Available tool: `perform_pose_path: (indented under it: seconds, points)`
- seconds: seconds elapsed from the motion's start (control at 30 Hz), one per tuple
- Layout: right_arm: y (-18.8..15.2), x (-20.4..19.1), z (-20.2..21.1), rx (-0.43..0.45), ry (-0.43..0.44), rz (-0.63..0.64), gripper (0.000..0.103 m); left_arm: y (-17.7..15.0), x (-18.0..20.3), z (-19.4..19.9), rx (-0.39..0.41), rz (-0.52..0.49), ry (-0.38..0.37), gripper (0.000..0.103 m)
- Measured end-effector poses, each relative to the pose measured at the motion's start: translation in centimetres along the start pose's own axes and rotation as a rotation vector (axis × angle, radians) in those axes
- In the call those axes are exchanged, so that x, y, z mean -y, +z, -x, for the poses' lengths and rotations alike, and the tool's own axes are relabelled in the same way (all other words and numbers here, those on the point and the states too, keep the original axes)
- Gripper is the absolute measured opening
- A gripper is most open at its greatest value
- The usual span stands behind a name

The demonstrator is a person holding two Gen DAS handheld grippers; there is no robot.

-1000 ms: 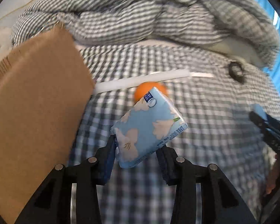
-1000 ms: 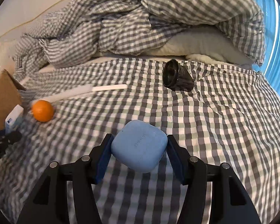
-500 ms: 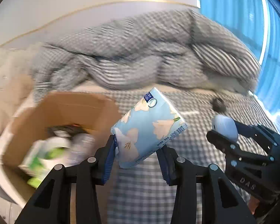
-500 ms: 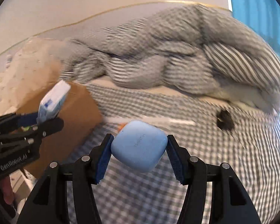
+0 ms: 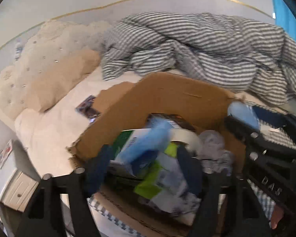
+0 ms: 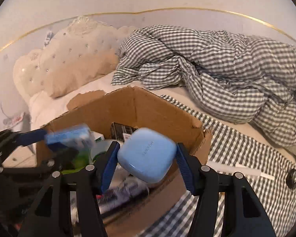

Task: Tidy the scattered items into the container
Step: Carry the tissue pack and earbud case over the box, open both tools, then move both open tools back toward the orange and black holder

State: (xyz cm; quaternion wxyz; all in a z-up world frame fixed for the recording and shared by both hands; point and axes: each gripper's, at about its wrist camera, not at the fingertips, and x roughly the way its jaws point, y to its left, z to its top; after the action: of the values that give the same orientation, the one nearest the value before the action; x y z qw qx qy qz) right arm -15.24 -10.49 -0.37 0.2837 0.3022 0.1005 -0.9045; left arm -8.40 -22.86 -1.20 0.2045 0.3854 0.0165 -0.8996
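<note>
Both grippers over the open cardboard box, jaws just spreading.

The left gripper point(image 5: 146, 169) has just been opening; the blue tissue pack point(image 5: 148, 144) is a blur between its fingers and leans toward 1 o'clock, with no pad pressing it, above the box's clutter. The right gripper point(image 6: 148, 164) has also just been opening: the light blue earbud case point(image 6: 147, 156) sits between its pads, a gap showing at the 3 o'clock pad, so it is loose above the cardboard box point(image 6: 167, 110). From the right wrist camera, the left gripper and its pack lie at 9 o'clock. A white stick point(image 6: 246, 170) and a dark round object point(image 6: 292, 175) rest on the checked sheet point(image 6: 246, 150) at 3 o'clock.
</note>
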Motion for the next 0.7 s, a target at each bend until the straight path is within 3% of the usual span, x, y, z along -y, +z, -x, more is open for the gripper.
perform_pose_path:
  seconds: [0.03, 0.07, 0.2, 0.33, 0.47, 0.6, 0.7]
  points:
    - [-0.1, 0.2, 0.6, 0.032, -0.012, -0.01, 0.08, -0.1, 0.1, 0.2, 0.007, 0.001, -0.012, 0.098]
    - [-0.3, 0.8, 1.5, 0.068, -0.001, -0.029, 0.082, -0.3, 0.3, 0.6, 0.022, 0.0, -0.027, 0.101]
    - [-1.4, 4.2, 5.1, 0.14, -0.014, -0.096, 0.086, -0.3, 2.1, 2.0, 0.066, -0.02, -0.069, 0.101]
    - [-3.0, 9.5, 8.1, 0.157, -0.114, -0.152, 0.087, -0.4, 6.3, 4.0, 0.103, -0.069, -0.163, 0.103]
    - [-5.6, 17.8, 11.5, 0.149, -0.172, -0.32, 0.087, -0.6, 12.4, 5.3, 0.156, -0.115, -0.26, 0.103]
    - [-8.0, 23.9, 14.4, 0.14, -0.322, -0.358, 0.088, -0.8, 19.2, 3.5, 0.097, -0.144, -0.336, 0.103]
    - [-10.1, 28.4, 15.2, 0.105, -0.444, -0.379, 0.088, -1.2, 23.8, 1.3, 0.043, -0.193, -0.32, 0.103]
